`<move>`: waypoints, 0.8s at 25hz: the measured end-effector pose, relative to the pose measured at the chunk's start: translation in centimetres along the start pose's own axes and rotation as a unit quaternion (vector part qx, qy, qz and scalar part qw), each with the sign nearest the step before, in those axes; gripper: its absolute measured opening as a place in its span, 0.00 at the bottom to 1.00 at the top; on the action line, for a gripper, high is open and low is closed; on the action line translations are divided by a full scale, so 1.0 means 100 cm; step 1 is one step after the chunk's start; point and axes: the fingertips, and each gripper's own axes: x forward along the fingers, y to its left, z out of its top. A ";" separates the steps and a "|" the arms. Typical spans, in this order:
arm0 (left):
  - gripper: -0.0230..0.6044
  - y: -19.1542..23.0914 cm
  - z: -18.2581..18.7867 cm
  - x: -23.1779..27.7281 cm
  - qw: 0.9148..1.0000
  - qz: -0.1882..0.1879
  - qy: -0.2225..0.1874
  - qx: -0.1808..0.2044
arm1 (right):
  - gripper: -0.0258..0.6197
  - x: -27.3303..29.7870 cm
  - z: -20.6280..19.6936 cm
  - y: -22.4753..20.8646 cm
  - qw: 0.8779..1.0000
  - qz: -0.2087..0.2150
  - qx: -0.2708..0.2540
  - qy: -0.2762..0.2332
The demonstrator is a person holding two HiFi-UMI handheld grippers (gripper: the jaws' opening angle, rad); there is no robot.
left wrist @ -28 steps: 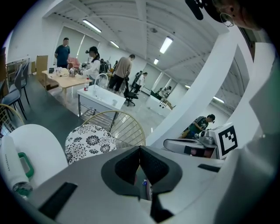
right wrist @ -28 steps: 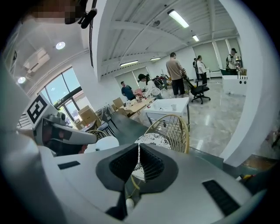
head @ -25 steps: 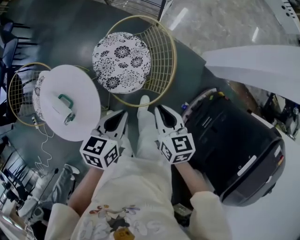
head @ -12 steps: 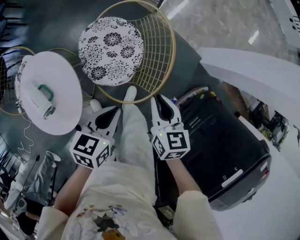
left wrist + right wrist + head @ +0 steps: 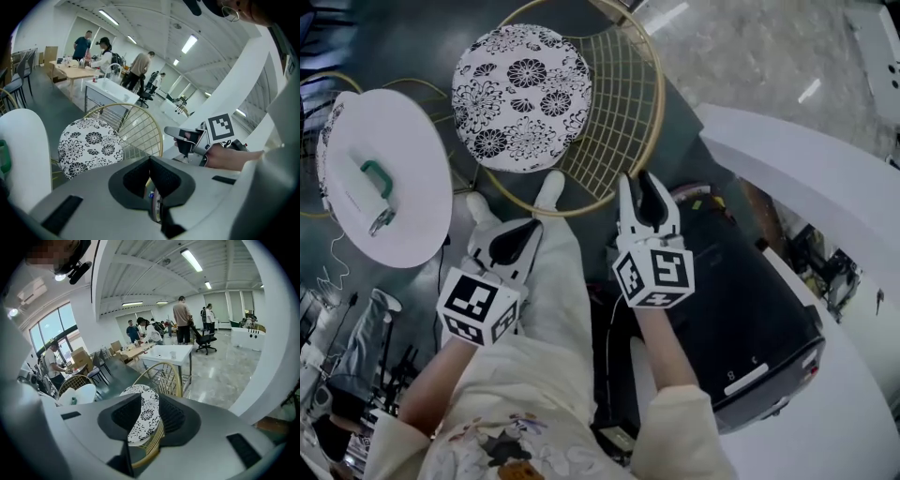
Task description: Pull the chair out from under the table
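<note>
The right tongs (image 5: 150, 398) have just been opening; the jaws stand apart, with the rim of the gold wire chair (image 5: 614, 112) between them, ungripped. The left tongs (image 5: 150, 161) are closed and empty, with the round white surface (image 5: 412, 197) ahead-left. Each cube (image 5: 654, 274) bears square black-and-white markers.

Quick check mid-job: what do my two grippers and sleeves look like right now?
The left gripper and right gripper are white shells with black inner pads, each carrying a white cube of black square markers. Sleeves are cream. The right gripper's jaws have just been opening, the chair's gold rim between them.
</note>
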 end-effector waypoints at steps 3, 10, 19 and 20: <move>0.05 0.001 0.000 0.004 1.000 -0.001 -0.003 -0.005 | 0.21 0.005 -0.003 -0.010 1.000 -0.015 0.002 0.004; 0.05 0.014 0.000 0.021 1.000 0.005 -0.007 -0.018 | 0.23 0.019 -0.012 -0.026 0.999 -0.041 0.004 0.015; 0.05 0.030 0.008 0.044 0.999 0.019 -0.017 -0.026 | 0.25 0.041 -0.015 -0.052 0.996 -0.080 0.010 0.023; 0.05 0.032 0.009 0.047 0.999 0.020 -0.017 -0.028 | 0.25 0.044 -0.015 -0.054 0.996 -0.083 0.012 0.025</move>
